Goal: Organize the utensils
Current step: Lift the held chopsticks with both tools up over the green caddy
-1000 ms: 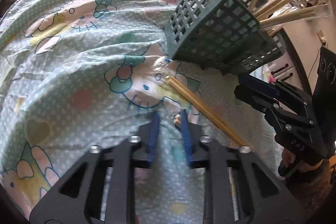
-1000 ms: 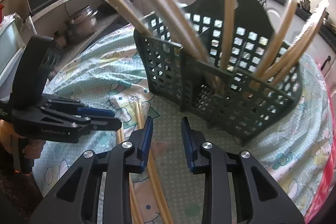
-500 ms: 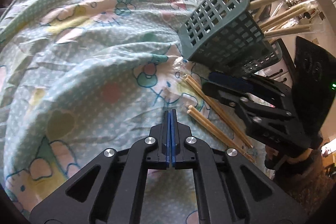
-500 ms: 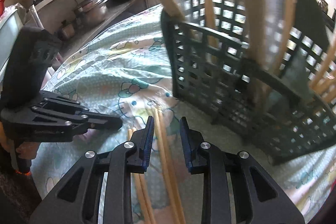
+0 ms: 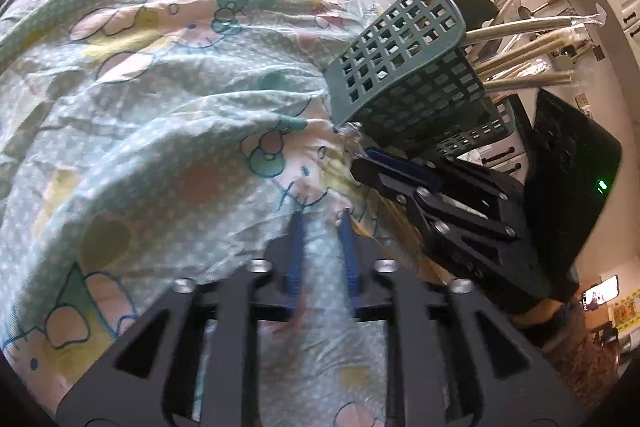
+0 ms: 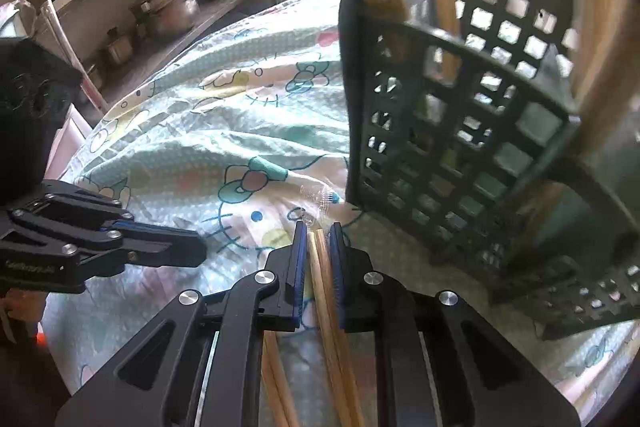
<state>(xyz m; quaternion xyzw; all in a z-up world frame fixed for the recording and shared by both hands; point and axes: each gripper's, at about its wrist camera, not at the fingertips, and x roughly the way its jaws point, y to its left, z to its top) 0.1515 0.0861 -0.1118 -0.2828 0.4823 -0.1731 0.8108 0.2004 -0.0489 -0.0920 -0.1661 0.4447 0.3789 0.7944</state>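
Between the blue pads of the right gripper point(image 6: 318, 233) a pair of wooden chopsticks point(image 6: 322, 267) is enclosed; the jaws have just been closing, and the pads are seen pressed against the two sticks on either side. The sticks are laid along the line of the fingers, with their tips just short of the fingertips, and their far ends are lost under the gripper body. A second pair of chopsticks point(image 6: 272, 359) is seen below and slightly left of the held pair, lying on the cloth and largely hidden by the left finger.

The left gripper point(image 5: 322, 219) is held with a clear gap between its pads; its jaws have just been opening, and nothing but cloth is seen between them. In the right wrist view it is found to the left of the right gripper, apart from it.

Beneath both grippers a cartoon-printed tablecloth point(image 6: 208, 131) is spread, creased into folds. Just beyond the right gripper's fingertips, a little to the right, a green lattice utensil basket point(image 6: 460, 155) is stood on the cloth, and several plastic-wrapped chopsticks point(image 5: 520, 27) are leaned in its compartments.
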